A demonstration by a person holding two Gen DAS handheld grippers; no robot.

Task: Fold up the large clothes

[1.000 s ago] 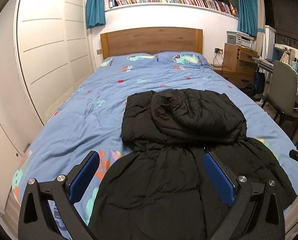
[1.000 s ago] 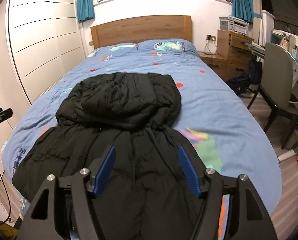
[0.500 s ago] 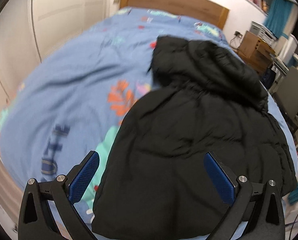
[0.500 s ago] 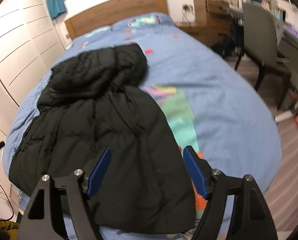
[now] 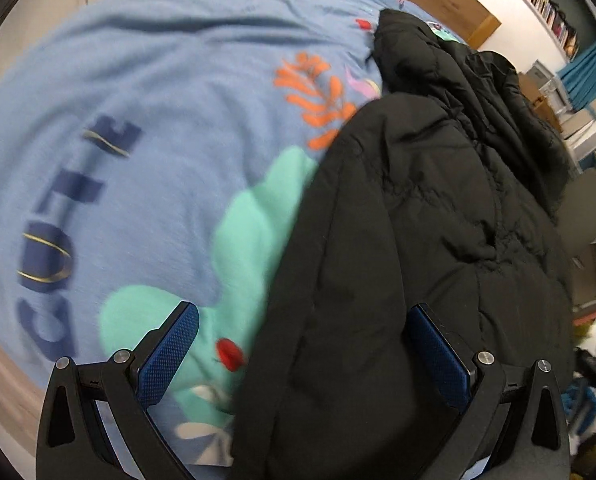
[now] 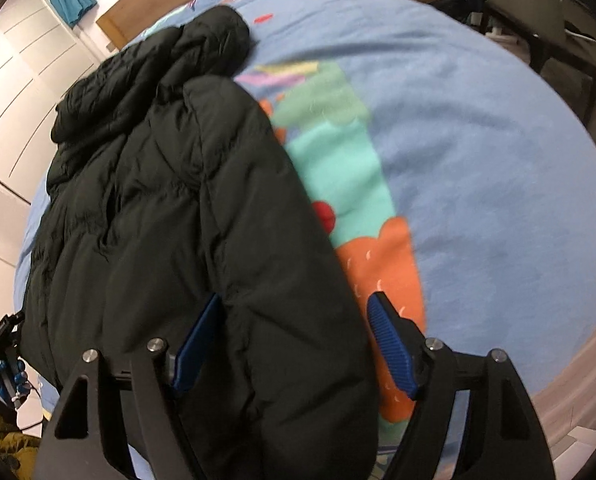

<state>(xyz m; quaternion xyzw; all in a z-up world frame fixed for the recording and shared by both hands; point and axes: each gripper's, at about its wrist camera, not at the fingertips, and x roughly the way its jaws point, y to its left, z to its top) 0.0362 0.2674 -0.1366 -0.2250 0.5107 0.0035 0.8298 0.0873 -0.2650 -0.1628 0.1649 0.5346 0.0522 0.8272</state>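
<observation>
A black puffer jacket (image 5: 417, 208) lies flat on the blue patterned bed cover (image 5: 146, 92), hood end toward the headboard. My left gripper (image 5: 303, 356) hovers close over the jacket's near left corner, wide open. The jacket's side edge runs between its fingers, one pad (image 5: 170, 354) over the cover and the other over the fabric. In the right wrist view the jacket (image 6: 170, 184) fills the left half. My right gripper (image 6: 294, 344) is open astride its near right corner. Puffy fabric bulges between the pads and partly hides the left pad (image 6: 196, 340).
The bed cover (image 6: 477, 152) ends in a rounded foot edge close to both grippers, with floor beyond. A wooden headboard (image 6: 126, 20) is at the far end. A grey chair (image 6: 537, 4) and desk stand to the right, and white wardrobe doors (image 6: 14, 80) to the left.
Both grippers dropped from a high view of the whole bed to just above the jacket's near corners and tipped downward. The right jaws stand a little wider than before.
</observation>
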